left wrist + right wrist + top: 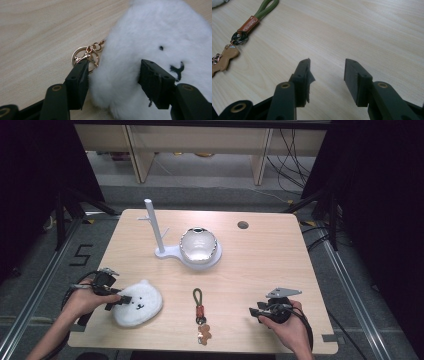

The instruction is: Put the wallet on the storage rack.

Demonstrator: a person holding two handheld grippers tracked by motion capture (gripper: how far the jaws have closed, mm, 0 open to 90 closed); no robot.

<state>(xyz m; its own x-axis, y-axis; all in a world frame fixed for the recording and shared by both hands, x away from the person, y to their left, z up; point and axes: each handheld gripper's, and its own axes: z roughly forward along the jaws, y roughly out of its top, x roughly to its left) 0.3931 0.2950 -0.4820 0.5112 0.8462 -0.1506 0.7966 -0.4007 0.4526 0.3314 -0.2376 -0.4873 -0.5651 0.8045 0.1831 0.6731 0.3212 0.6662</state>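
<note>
The white plush bear keychain (137, 304) lies at the bench's (260, 265) near left. The left gripper (113, 71) straddles its furry edge, jaws apart, seemingly pressing the fur but not clamped; its gold clasp ring (85, 58) sits by one jaw. The right gripper (327, 75) rests open, holding nothing, near the green strap keychain (249, 22).

1. We count two grippers: the left gripper (124, 300) and the right gripper (253, 311).
2. We see one plush (141, 304).
3. We see one gold clasp (85, 58) on it.
4. We count one keychain (200, 312).
5. We see one stand (156, 227).
6. We see one bowl (198, 245).
7. We see one table (260, 265).
</note>
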